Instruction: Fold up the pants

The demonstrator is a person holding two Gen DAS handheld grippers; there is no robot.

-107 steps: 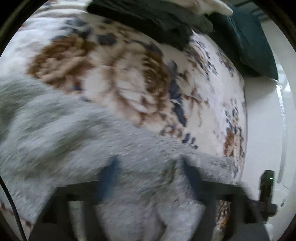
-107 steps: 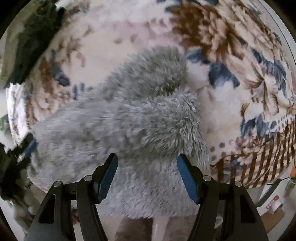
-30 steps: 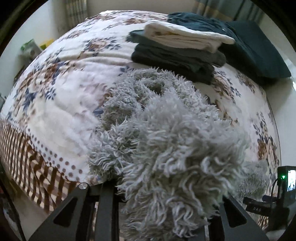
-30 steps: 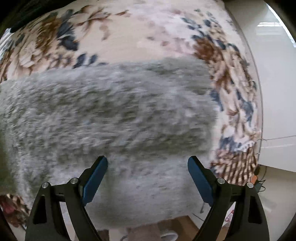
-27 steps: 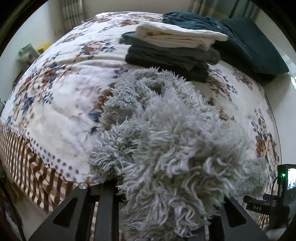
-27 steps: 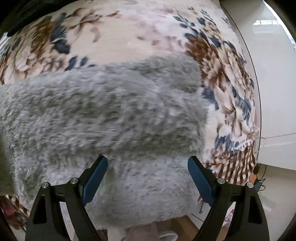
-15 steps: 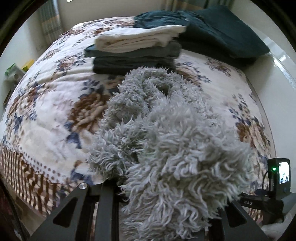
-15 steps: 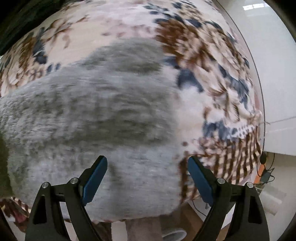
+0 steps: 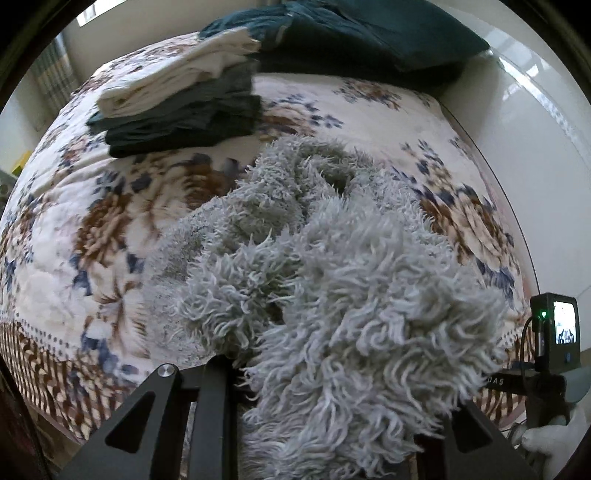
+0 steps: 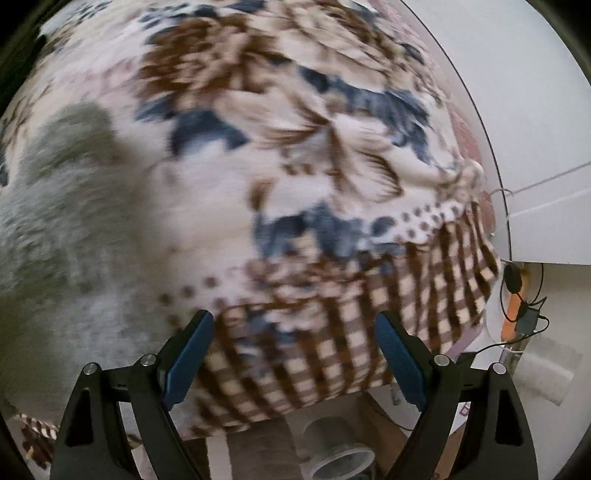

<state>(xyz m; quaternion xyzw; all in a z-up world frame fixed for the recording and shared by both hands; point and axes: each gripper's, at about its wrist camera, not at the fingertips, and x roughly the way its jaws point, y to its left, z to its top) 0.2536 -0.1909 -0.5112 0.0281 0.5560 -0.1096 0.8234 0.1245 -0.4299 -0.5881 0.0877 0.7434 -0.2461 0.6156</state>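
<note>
The fluffy grey pants (image 9: 332, 280) lie bunched on the flowered bed. My left gripper (image 9: 325, 406) is shut on a thick fold of them; the pile hides the fingertips and drapes over the jaws toward the camera. In the right wrist view the pants (image 10: 48, 229) show only as a blurred grey mass at the left. My right gripper (image 10: 293, 354) is open and empty, above the checked border of the bedspread (image 10: 332, 314) near the bed's edge, to the right of the pants.
A stack of folded clothes, white on dark green (image 9: 177, 99), sits at the back of the bed, with a dark teal pillow (image 9: 369, 33) behind it. The other handle with its small screen (image 9: 554, 332) is at the right. A wall (image 10: 535, 129) and cables (image 10: 521, 306) lie beyond the bed edge.
My right gripper has swung right, off the pants, to the bed's checked border. My left gripper still holds the grey fold and has turned, bringing the folded stack to the left.
</note>
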